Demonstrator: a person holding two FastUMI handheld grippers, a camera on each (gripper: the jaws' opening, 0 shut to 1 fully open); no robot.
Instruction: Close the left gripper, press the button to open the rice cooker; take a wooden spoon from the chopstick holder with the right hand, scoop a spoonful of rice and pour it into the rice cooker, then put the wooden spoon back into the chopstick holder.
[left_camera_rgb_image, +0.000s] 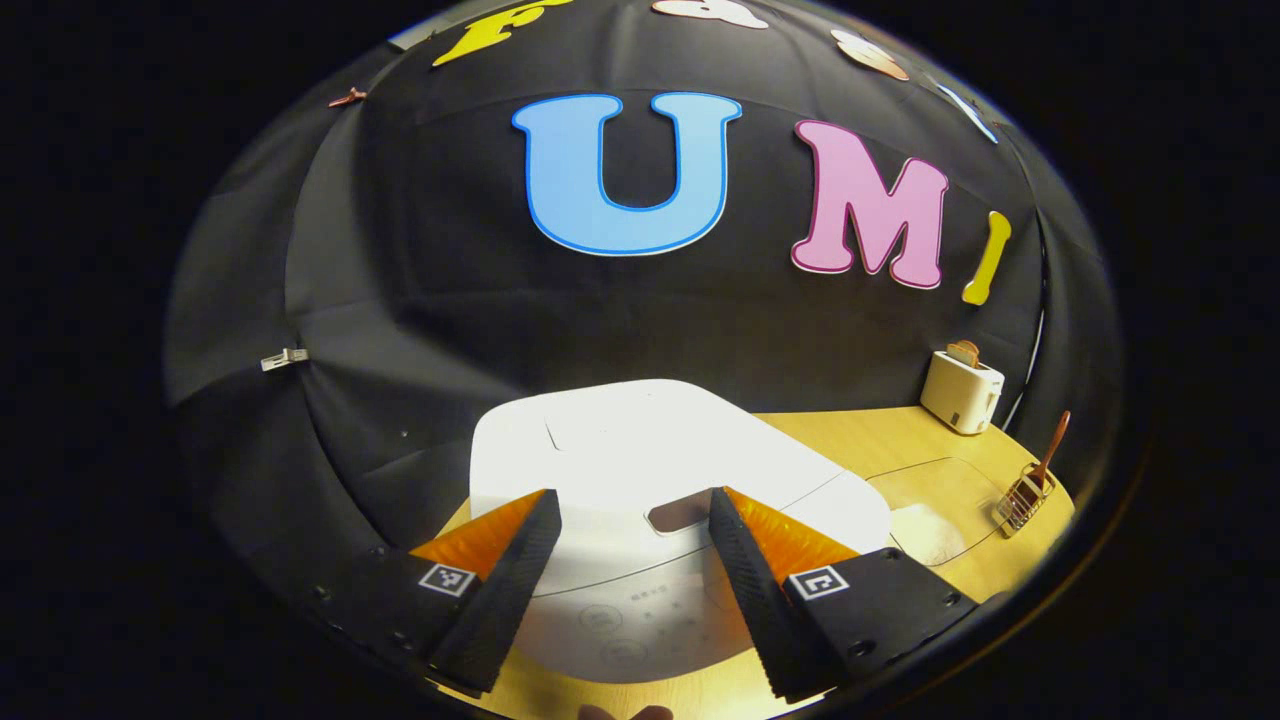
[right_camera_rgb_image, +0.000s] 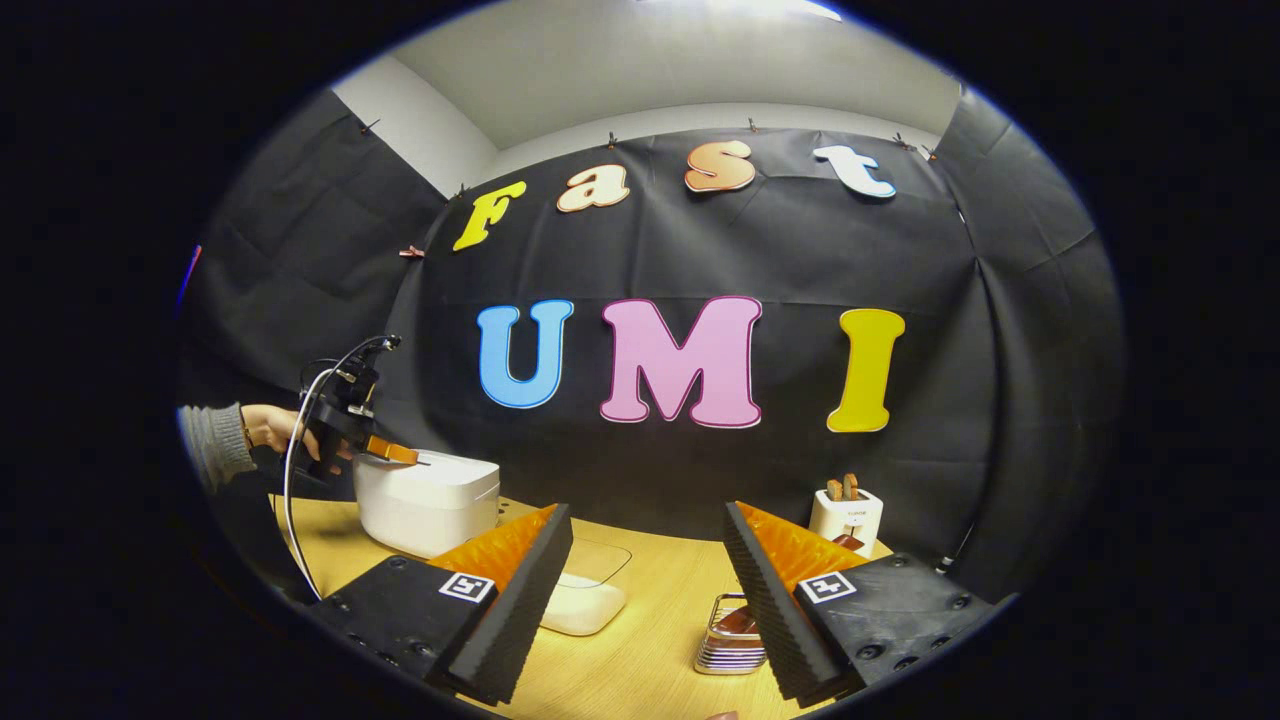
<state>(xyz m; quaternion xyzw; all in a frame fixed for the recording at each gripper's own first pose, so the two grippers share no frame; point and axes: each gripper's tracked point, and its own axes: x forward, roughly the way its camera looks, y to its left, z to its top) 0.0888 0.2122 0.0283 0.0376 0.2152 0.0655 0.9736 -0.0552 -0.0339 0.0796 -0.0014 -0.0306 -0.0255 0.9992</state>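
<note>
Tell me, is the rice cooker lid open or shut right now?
Shut. The rice cooker lid lies flat on the body in both views, and the left gripper hovers open above it.

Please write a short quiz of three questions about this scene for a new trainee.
1. True or false: the rice cooker lid is shut.
2. The wooden spoon is: A) in the right claw; B) in the chopstick holder; C) in the clear rice container.
3. Are the fingers of the left claw apart or together?

Key: 1 true. 2 B. 3 apart, above the cooker's front.
</note>
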